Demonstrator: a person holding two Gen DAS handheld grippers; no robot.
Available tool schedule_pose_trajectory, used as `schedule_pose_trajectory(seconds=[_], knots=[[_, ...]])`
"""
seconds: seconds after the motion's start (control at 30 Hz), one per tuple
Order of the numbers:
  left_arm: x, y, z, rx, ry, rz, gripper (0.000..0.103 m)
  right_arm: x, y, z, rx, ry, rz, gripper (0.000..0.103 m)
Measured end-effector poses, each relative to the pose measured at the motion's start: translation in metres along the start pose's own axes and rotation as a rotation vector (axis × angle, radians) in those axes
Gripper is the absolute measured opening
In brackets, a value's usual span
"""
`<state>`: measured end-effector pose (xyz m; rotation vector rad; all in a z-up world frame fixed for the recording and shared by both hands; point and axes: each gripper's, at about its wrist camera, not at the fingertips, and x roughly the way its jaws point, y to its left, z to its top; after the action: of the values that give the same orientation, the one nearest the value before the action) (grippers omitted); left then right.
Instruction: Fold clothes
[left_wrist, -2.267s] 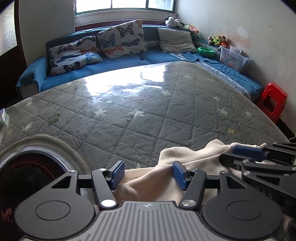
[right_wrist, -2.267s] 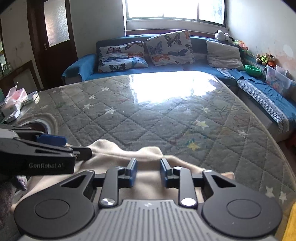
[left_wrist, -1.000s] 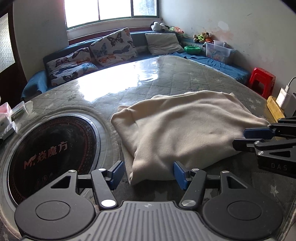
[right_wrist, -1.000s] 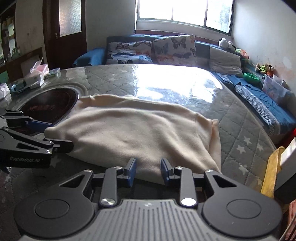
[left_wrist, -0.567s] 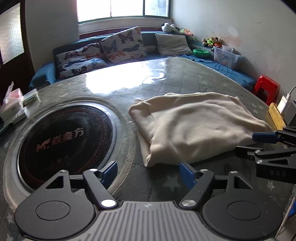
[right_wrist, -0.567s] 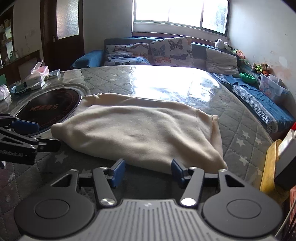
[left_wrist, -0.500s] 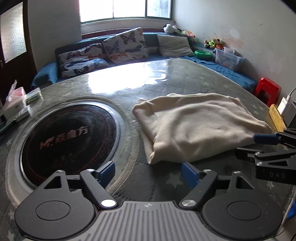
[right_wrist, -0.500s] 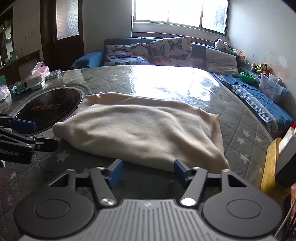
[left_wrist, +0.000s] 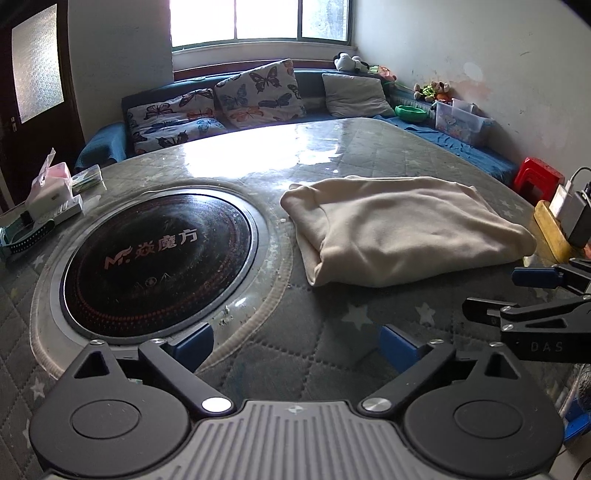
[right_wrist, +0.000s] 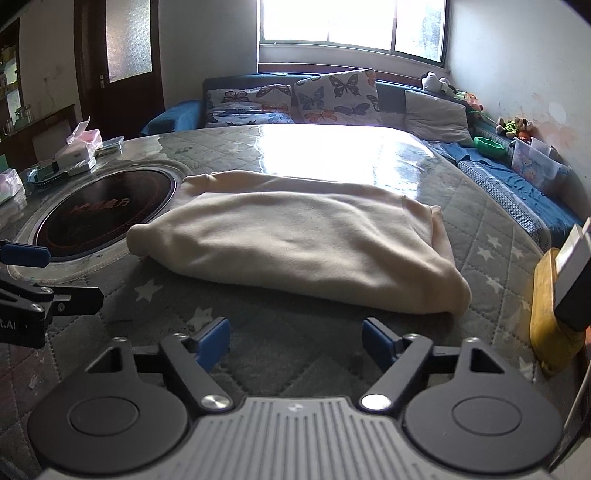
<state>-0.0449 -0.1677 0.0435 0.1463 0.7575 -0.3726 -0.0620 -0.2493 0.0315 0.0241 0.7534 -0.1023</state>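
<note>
A cream garment (left_wrist: 399, 229) lies folded in a thick rectangle on the quilted grey table (left_wrist: 332, 347); it also shows in the right wrist view (right_wrist: 295, 243). My left gripper (left_wrist: 295, 343) is open and empty, held back from the garment's near left corner. My right gripper (right_wrist: 295, 341) is open and empty, just short of the garment's near edge. The right gripper also shows at the right of the left wrist view (left_wrist: 517, 295), and the left gripper at the left of the right wrist view (right_wrist: 48, 273).
A round black induction hob (left_wrist: 155, 262) is set into the table left of the garment. Boxes and tissues (left_wrist: 51, 192) sit at the far left. A yellow block with chargers (right_wrist: 550, 306) stands at the right edge. A blue sofa with butterfly cushions (right_wrist: 332, 96) lies behind.
Both grippers let go of the garment, opened wider and drew back toward the near edge. The garment now lies folded and still on the table.
</note>
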Motion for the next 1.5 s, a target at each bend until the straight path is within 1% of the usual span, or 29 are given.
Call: schedule_pose_trajectory(seconds=[0.27,0.63,0.97,1.5], knots=[[-0.005,-0.005,-0.005,-0.011,-0.007,-0.001,0.101,-0.006,0.005,-0.004,0.002,-0.007,-0.012,0.090],[-0.013,-0.013,-0.011,-0.004,-0.023,-0.004,0.103,-0.015,0.011,-0.011,0.007,-0.021,-0.023,0.098],[-0.013,-0.020,-0.011,0.013,-0.039,0.006,0.103,-0.018,0.012,-0.012,0.018,-0.030,-0.029,0.101],[0.004,-0.017,-0.004,-0.001,-0.011,-0.002,0.103,-0.002,0.010,-0.008,0.042,-0.008,-0.033,0.102]])
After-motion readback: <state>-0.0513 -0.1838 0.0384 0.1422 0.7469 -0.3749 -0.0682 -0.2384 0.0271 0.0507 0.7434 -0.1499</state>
